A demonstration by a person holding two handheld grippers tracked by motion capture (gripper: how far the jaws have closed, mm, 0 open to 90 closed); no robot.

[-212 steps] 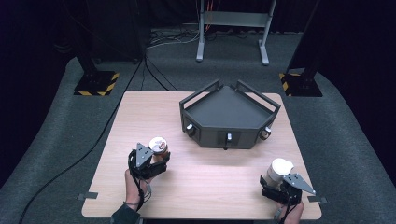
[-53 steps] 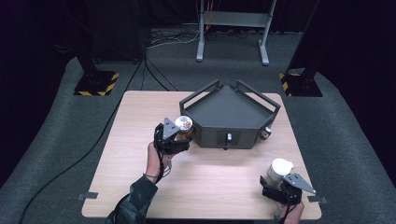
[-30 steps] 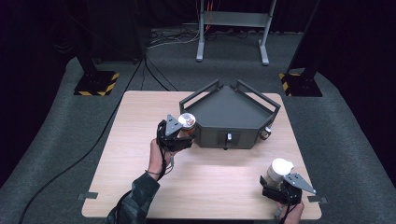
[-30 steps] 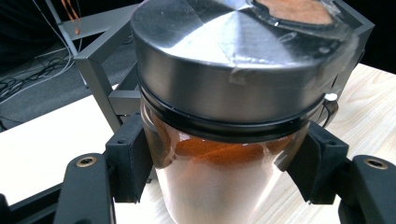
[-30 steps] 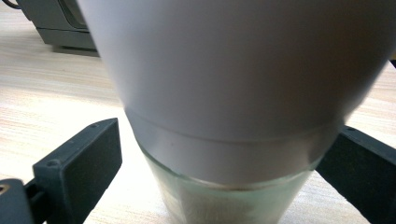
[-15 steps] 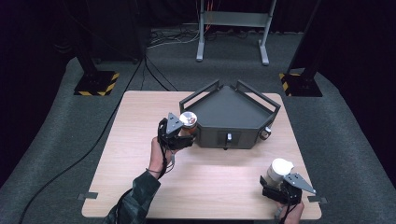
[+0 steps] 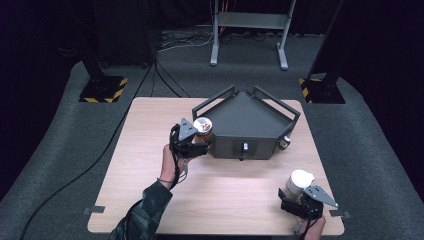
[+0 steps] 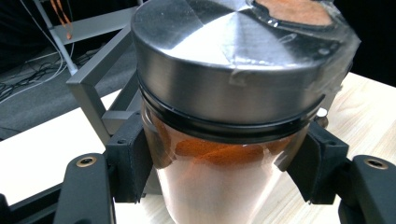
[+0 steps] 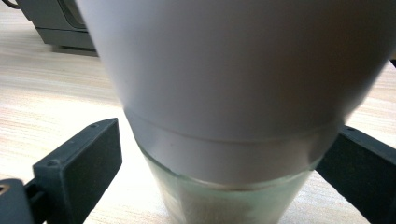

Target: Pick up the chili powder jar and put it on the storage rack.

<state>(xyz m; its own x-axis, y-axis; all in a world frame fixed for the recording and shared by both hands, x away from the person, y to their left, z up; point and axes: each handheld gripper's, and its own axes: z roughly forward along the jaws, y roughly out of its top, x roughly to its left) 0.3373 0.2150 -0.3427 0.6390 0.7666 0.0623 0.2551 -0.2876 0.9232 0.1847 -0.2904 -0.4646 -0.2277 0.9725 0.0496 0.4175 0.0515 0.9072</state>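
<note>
The middle rear of the surface (image 7: 150, 125) is being blocked by the grey angular tray (image 7: 247, 117). The orange-filled jar (image 7: 202, 128) is being held tight against its left corner. Open wood is being left across the middle front, between both tongs.

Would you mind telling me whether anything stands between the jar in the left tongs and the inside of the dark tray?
Only the tray's own raised rail. The metal-lidded jar, held in the left tongs, sits just outside the tray's left corner, so it must clear that rail. The tray floor beyond looks bare.
</note>
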